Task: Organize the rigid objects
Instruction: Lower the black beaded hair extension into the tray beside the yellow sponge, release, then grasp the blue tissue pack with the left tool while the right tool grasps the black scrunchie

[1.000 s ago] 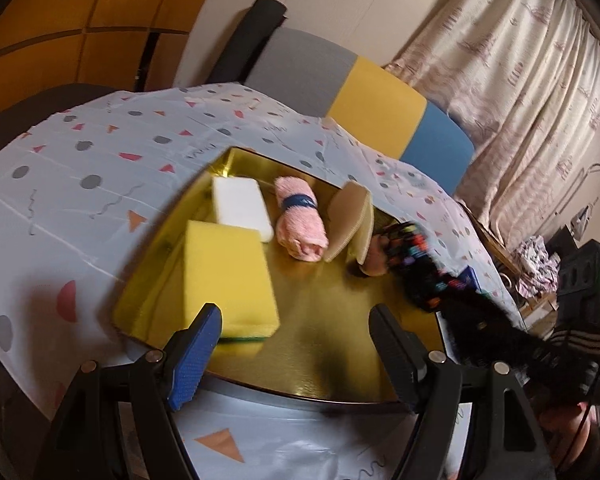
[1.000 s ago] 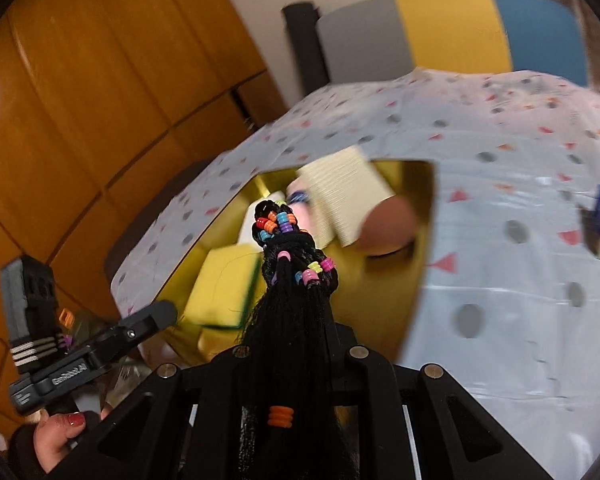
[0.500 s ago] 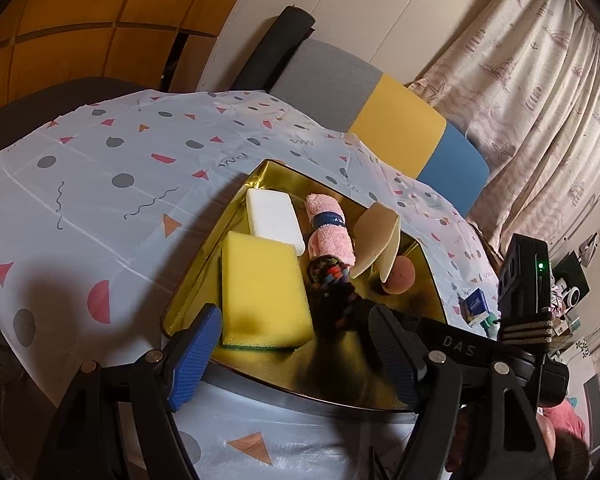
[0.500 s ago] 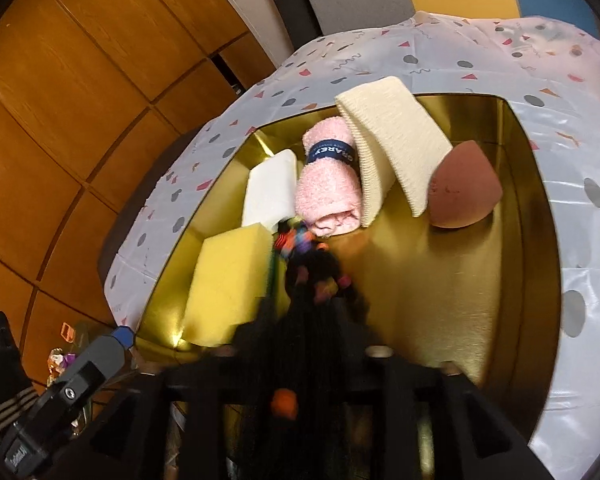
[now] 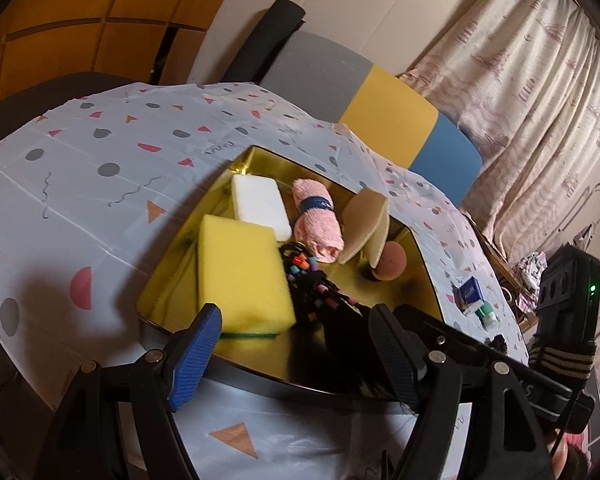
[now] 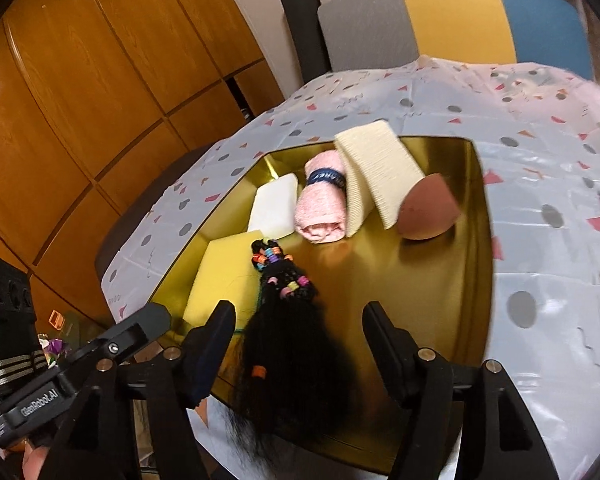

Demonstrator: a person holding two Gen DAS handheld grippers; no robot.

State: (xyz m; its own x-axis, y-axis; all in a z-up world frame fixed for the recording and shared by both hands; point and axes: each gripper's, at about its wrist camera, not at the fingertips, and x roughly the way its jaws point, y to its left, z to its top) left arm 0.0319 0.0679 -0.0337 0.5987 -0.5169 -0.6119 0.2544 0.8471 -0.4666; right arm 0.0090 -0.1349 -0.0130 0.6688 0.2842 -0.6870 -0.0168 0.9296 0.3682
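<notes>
A black hairpiece with coloured beads lies on the gold tray, right beside the yellow sponge. My right gripper straddles it with its jaws opening, and the pads no longer touch the hair. The tray also holds a white sponge, a rolled pink towel, a folded cream cloth and a brown makeup sponge. My left gripper hangs open over the tray's near edge with nothing between its fingers.
The tray sits on a white tablecloth with coloured shapes. A small blue box lies on the cloth to the tray's right. Behind the table stands a grey, yellow and blue chair back, with curtains and wooden cabinets.
My right gripper brought the hairpiece over the tray, lowered it beside the yellow sponge and opened its jaws off it. The left gripper stayed open and nearly still.
</notes>
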